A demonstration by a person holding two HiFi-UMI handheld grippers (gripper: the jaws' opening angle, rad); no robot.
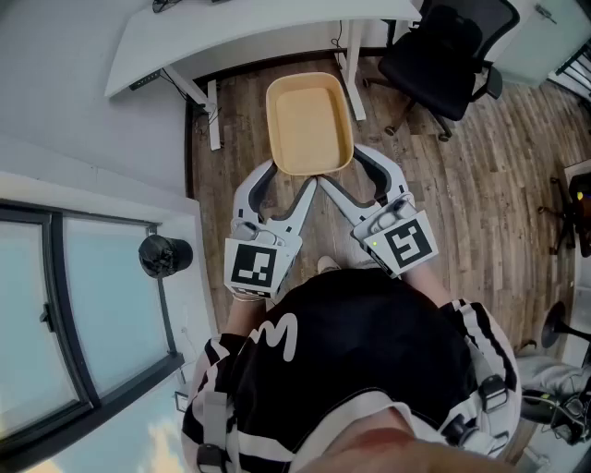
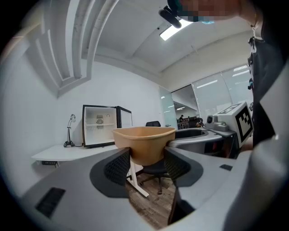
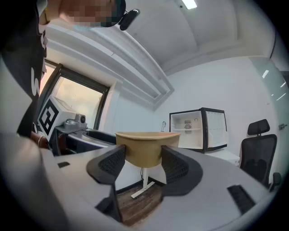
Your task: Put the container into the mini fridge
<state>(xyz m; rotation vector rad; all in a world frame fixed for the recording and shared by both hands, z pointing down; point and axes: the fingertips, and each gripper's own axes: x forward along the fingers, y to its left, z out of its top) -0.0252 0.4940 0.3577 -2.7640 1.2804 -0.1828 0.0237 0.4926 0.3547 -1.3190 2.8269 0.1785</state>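
A tan, empty rectangular container (image 1: 309,125) hangs in the air above the wooden floor, carried at its near end by both grippers. In the head view my left gripper (image 1: 284,185) is shut on its near left corner and my right gripper (image 1: 362,180) on its near right corner. In the left gripper view the container (image 2: 144,140) sits wedged between the dark pads of the left gripper (image 2: 146,159). The right gripper view shows the container (image 3: 144,146) the same way in the right gripper (image 3: 143,162). The mini fridge (image 2: 100,126) (image 3: 198,130) stands on a white desk, its door open.
The white desk (image 1: 259,28) runs across the far side, its legs (image 1: 208,106) reaching the floor. A black office chair (image 1: 448,51) stands at the right. A small desk lamp (image 2: 70,131) is left of the fridge. A window (image 1: 83,305) lies to the left.
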